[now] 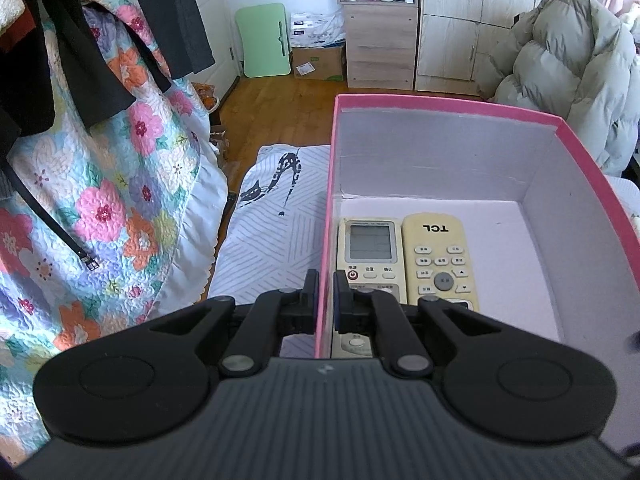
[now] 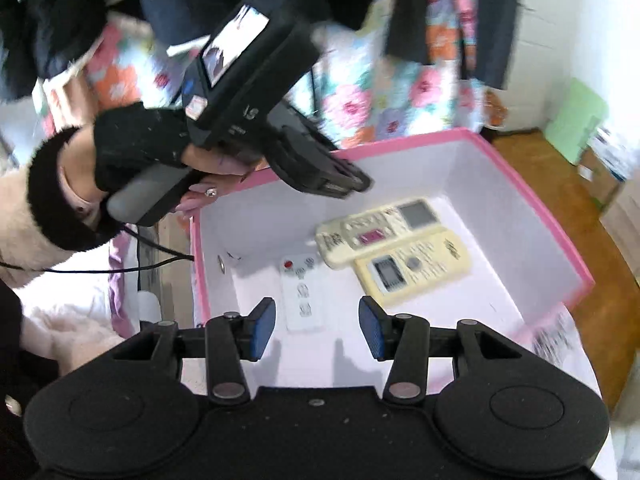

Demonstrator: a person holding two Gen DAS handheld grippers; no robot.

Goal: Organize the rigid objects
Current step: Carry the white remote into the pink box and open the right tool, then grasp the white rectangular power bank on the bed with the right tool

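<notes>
Three remotes already down inside the pink box [image 2: 532, 216]: a small white remote [image 2: 301, 292], a cream remote with a grey screen [image 2: 376, 232] and a yellow TCL remote [image 2: 412, 264]. Seemingly most of the sorting done; nothing more to tidy visible outside the box, so hard to judge what was left. Small white remote flat on the box floor near the wall closest to the person, red button end turned away from the right claw [image 2: 318, 328], long axis running from that claw toward the far wall. Cream and yellow remotes side by side, touching or nearly so, parallel, long axes slanted across the box floor, past the white remote toward the far side. Right claw half open over the box, nothing between its blue pads, white remote lying just beyond them. Left claw [image 1: 326, 296] narrowed down onto the box's left wall, pinching it, one finger inside and one outside. Floral quilt [image 1: 120, 184] beyond the box.
</notes>
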